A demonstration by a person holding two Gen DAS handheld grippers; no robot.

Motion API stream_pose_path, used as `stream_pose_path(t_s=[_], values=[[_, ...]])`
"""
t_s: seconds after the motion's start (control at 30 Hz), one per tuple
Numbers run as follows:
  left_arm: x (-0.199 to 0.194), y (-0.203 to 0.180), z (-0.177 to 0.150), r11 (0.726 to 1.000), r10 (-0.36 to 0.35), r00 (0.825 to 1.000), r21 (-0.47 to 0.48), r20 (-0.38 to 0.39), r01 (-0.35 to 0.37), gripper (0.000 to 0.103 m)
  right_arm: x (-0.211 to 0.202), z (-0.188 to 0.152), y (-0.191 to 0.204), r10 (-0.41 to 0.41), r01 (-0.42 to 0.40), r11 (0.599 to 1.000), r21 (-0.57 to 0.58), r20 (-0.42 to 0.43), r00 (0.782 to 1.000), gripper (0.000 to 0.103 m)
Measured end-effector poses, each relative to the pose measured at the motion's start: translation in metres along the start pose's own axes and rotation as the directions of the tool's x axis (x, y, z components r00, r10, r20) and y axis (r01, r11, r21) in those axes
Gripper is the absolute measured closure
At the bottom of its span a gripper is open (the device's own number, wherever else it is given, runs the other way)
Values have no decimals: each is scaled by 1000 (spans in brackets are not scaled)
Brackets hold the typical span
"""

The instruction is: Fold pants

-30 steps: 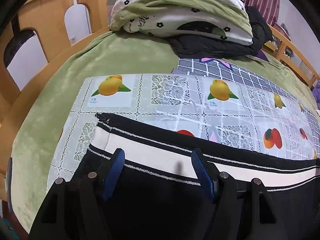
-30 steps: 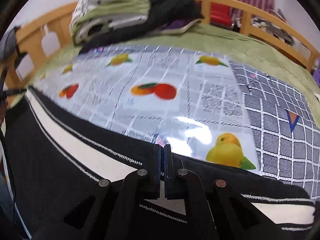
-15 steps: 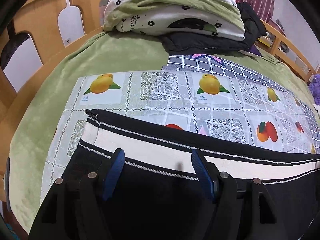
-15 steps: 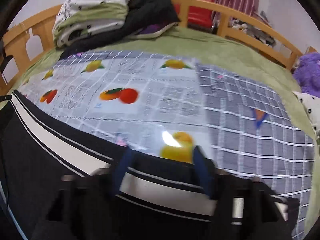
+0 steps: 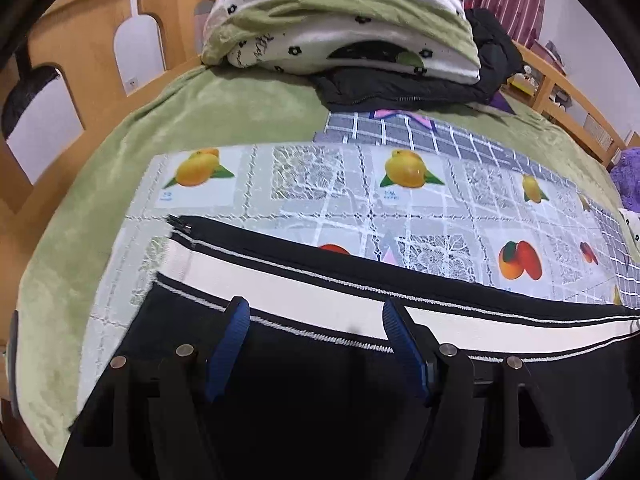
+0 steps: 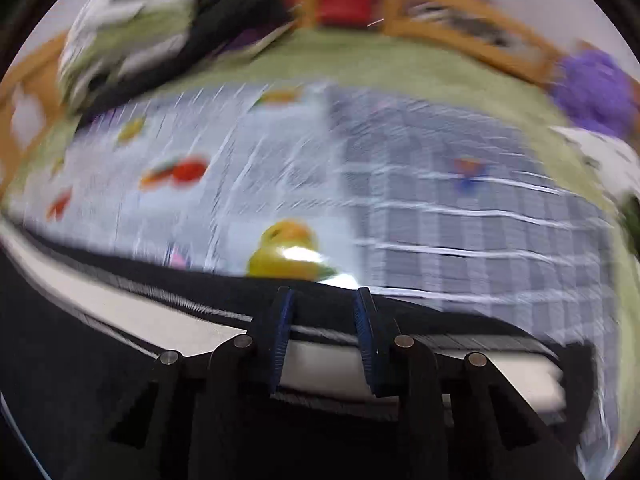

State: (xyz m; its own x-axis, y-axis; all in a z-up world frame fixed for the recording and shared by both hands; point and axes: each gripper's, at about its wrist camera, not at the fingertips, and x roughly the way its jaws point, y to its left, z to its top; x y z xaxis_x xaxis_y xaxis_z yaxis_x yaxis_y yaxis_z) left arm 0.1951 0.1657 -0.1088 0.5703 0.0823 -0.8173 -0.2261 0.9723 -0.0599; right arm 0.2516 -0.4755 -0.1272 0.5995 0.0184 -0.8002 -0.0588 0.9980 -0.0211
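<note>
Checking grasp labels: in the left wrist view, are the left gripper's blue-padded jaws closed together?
No, the left gripper has its blue pads set wide apart over the black pants with white stripe.

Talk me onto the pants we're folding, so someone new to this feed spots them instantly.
Start from the green bedspread on the wooden-railed bed, then the fruit-print plastic mat laid over it. The pants lie along the mat's near edge, right under the left gripper: black fabric with a broad cream stripe edged in white stitching, unlike the plain black jacket under the bedding pile.
</note>
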Motion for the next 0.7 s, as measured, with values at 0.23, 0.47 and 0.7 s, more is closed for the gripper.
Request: stream_pose_path(t_s=[0.23,0.47,0.7], values=[[-16,5,-17,997,-55,998,-49,-18,54,36,-115,-88,-64,-119,88,938,334,74,990,45],[-29,-7,-39,992,-108,992,-75,-57,104,36,-139,-184,-125,-17,-54,735,676,98,995,45],[-52,-20,-48,996,-70,996,-56,-46,67,36,-70,-174,-141,88,-163,602,782,138,987,66]])
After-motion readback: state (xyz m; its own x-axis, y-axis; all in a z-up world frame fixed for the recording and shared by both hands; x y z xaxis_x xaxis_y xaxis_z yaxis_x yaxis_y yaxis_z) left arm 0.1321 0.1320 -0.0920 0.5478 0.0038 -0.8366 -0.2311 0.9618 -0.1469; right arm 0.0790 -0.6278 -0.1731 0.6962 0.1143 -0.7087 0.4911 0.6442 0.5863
